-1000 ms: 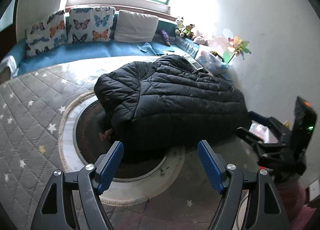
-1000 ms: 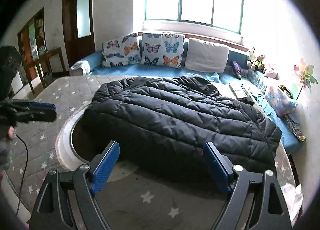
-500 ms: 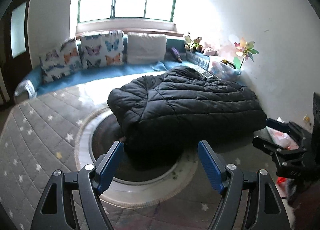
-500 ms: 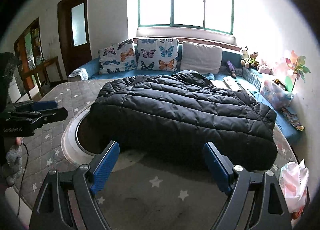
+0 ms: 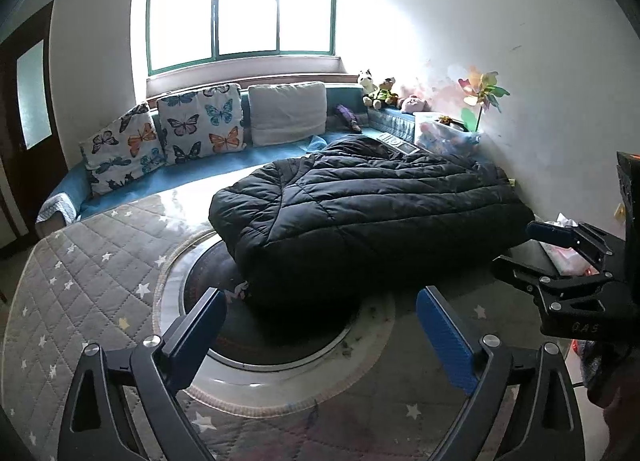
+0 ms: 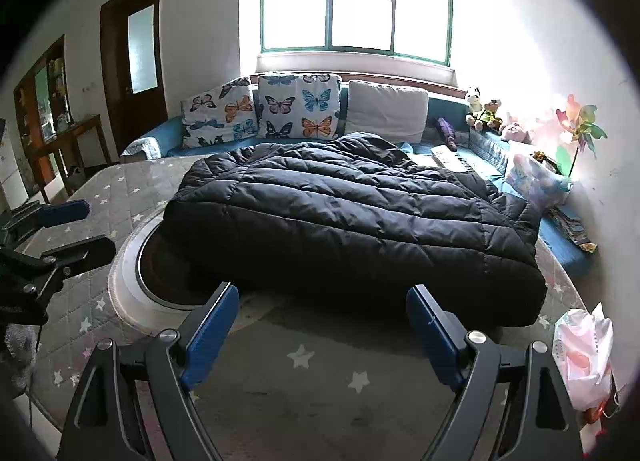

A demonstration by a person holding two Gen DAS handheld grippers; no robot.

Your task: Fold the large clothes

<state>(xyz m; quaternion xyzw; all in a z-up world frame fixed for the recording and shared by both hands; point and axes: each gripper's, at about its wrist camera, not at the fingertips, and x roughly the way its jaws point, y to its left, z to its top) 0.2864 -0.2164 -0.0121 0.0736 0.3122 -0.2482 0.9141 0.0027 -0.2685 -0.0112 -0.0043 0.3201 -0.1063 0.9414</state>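
here the folded black puffer jacket (image 6: 352,221) lies on the star-quilted mat (image 6: 320,393), near edge just beyond both grippers. left gripper (image 5: 320,325) is opening, empty; right gripper (image 6: 322,321) gapes wide, empty, over bare mat.

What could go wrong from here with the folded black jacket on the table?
1. The bulky black quilted puffer jacket is thick and springy; the fold may puff back open.
2. Its near edge overlaps the round recessed ring in the grey star-print quilted cover, so it could sag or catch there.
3. Both the left hand-held gripper, jaws opening, and the right hand-held gripper hold nothing, so nothing restrains the fold.
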